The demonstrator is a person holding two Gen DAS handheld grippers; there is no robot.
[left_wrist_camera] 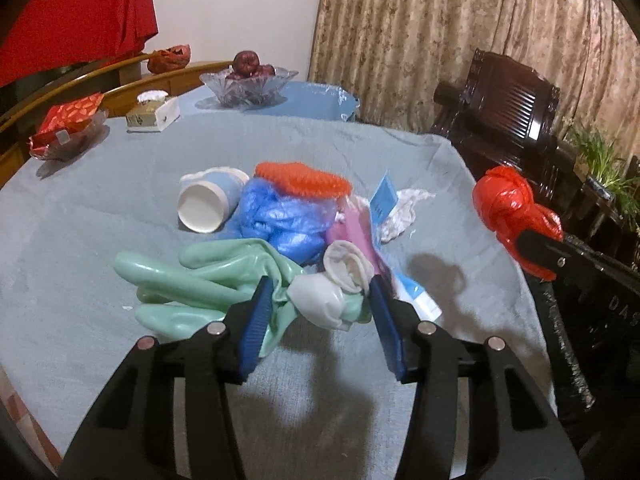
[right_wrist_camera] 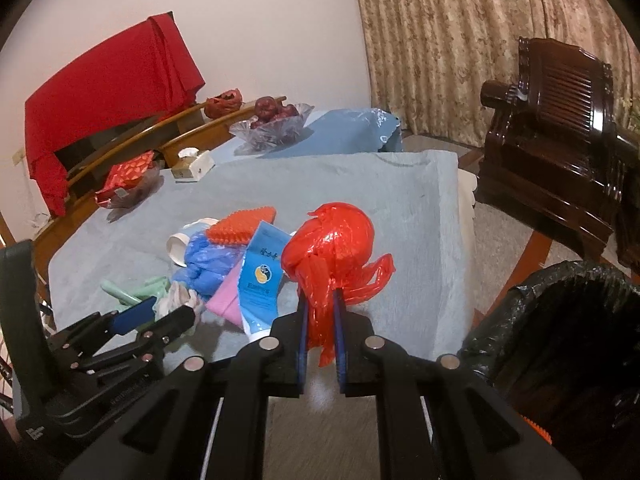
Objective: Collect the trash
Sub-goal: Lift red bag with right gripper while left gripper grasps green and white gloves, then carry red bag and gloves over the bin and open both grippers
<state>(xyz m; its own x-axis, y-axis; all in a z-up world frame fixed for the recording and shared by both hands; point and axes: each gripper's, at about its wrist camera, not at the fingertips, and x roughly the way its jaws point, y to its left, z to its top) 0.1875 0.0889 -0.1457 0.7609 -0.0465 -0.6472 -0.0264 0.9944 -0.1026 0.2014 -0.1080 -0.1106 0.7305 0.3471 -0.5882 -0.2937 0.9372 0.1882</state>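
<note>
A heap of trash lies mid-table on the grey-blue cloth (left_wrist_camera: 100,240): a tipped paper cup (left_wrist_camera: 202,204), crumpled blue plastic (left_wrist_camera: 280,216), an orange spiky piece (left_wrist_camera: 304,178), a pink sheet (left_wrist_camera: 352,228), a blue-white packet (right_wrist_camera: 260,280) and white tissue (left_wrist_camera: 404,208). My left gripper (left_wrist_camera: 320,296) is shut on the mint-green rubber glove (left_wrist_camera: 208,276) at its white-lined cuff; both blue pads press it. My right gripper (right_wrist_camera: 320,300) is shut on a knotted red plastic bag (right_wrist_camera: 332,240), held above the table's right side, with the bag (left_wrist_camera: 508,208) showing at the right in the left wrist view.
A bin with a black liner (right_wrist_camera: 560,320) stands on the floor right of the table. At the table's far side are a glass fruit bowl (left_wrist_camera: 250,84), a tissue box (left_wrist_camera: 154,112) and a dish with a red packet (left_wrist_camera: 68,128). A dark wooden chair (left_wrist_camera: 508,108) stands right.
</note>
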